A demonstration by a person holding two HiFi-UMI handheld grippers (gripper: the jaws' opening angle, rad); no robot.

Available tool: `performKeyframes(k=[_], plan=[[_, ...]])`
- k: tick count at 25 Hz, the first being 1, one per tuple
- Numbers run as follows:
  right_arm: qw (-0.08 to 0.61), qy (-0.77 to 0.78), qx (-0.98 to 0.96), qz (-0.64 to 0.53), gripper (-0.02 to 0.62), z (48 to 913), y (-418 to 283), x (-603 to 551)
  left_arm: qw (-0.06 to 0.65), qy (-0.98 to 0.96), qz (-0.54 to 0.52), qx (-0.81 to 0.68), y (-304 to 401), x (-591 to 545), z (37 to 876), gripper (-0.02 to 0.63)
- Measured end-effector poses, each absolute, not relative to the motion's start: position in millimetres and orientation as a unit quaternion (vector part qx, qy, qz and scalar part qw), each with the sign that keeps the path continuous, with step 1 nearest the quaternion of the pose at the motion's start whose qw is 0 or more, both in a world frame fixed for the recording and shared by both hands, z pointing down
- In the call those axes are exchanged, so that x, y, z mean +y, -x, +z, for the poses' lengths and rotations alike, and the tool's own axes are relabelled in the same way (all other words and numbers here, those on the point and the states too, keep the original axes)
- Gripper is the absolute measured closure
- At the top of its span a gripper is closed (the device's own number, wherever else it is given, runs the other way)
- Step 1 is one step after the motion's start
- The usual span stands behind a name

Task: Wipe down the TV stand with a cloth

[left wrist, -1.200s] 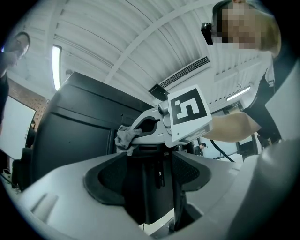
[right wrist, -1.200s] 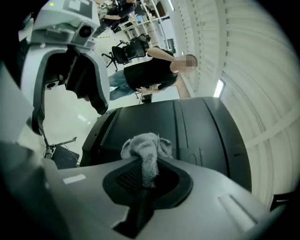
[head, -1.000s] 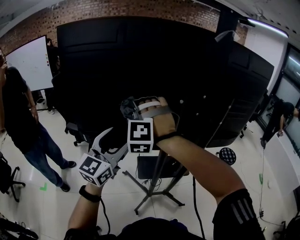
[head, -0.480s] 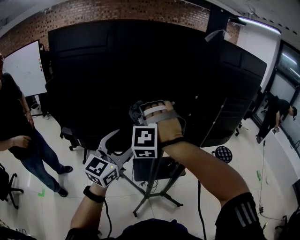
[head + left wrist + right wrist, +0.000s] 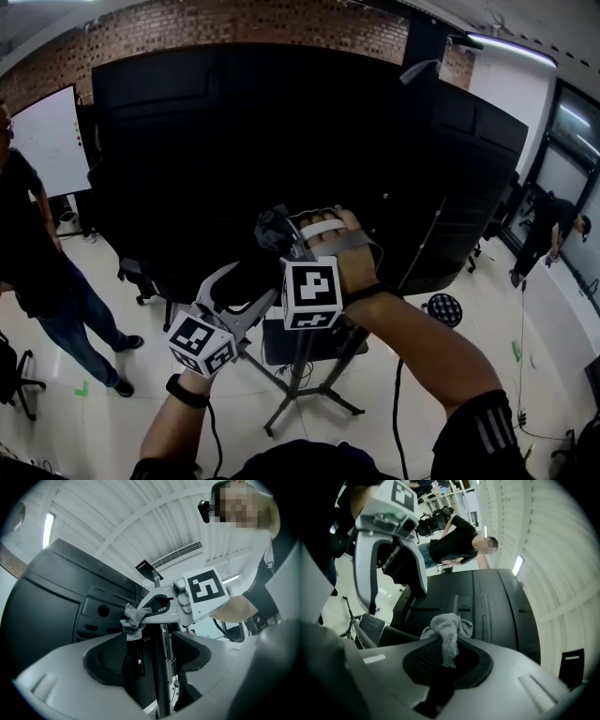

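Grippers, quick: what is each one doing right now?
Left gripper: open.
Right gripper: closed on the cloth.

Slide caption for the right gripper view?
Right gripper clamps a grey cloth in front of the black TV panel.

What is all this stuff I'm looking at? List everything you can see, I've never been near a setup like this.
TV: one, black, its back towards us, fills the middle.
stand: one, dark pole on spread legs, under the TV.
cloth: one, grey, pinched in the right gripper.
whiteboard: one, white, far left.
brick wall: one, red-brown, behind the TV.
stool: one, black with dots, on the floor at right.
bystander: one, dark top, at left.
second person: one, dark clothes, far right.
left gripper: grey, jaws apart, gripping nothing.
right gripper: grey, jaws shut on the cloth.
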State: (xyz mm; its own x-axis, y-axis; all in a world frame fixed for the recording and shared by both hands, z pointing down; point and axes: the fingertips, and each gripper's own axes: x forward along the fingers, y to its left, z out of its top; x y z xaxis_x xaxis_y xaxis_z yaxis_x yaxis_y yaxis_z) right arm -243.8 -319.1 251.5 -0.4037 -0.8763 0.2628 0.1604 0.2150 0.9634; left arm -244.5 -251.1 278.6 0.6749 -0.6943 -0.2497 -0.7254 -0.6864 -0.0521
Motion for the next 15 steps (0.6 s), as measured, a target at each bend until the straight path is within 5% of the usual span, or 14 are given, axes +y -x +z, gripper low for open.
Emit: performKeyframes(k=[15], plan=[[0.255, -0.301, -0.801, -0.451, 0.561, 149, 159, -284, 0.122, 0.903, 0.114, 0.397, 188, -235, 225, 0.281]])
